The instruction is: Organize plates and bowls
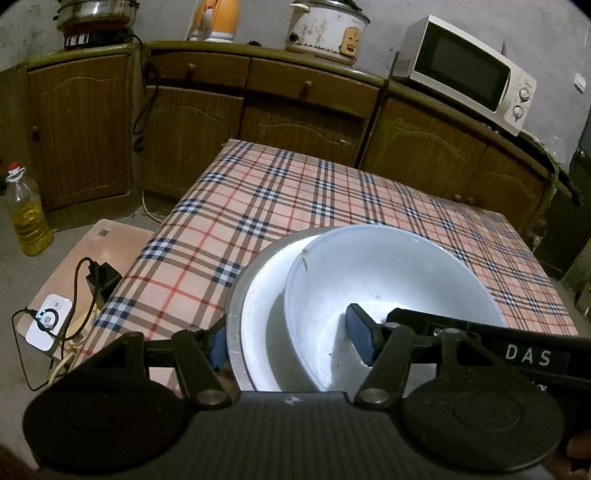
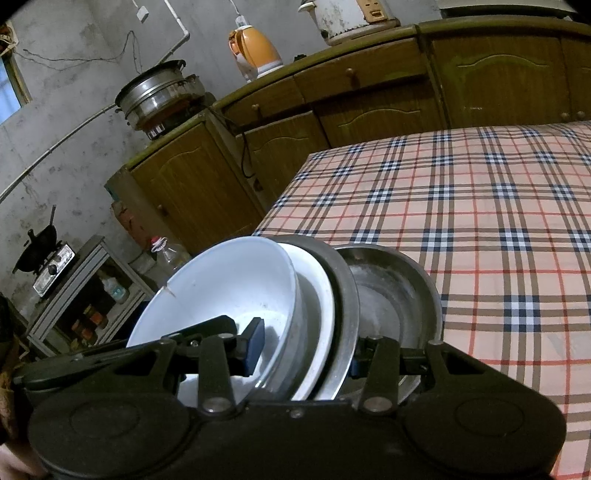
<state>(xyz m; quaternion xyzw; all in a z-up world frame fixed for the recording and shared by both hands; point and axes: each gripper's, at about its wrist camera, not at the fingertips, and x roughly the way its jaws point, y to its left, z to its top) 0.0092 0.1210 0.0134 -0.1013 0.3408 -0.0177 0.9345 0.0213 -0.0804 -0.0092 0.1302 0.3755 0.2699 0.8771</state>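
A white bowl (image 1: 388,273) (image 2: 221,280) lies nested in a white-lined basin with a grey metal rim (image 1: 236,295) (image 2: 343,284) at the near edge of the plaid table (image 1: 258,206). My left gripper (image 1: 288,339) clamps the nested pair. One pad is outside the basin's rim and the other is inside the bowl. My right gripper (image 2: 304,352) clamps the same pair, with its left pad in the bowl and its right pad behind the basin. In the right wrist view the pair looks tilted. A steel dish (image 2: 395,295) sits just behind it.
Wooden cabinets (image 1: 303,122) line the wall behind the table, carrying a microwave (image 1: 465,70), a rice cooker (image 1: 325,26) and an orange kettle (image 1: 216,18). An oil bottle (image 1: 26,218) and a stool with a power strip (image 1: 48,325) stand left of the table.
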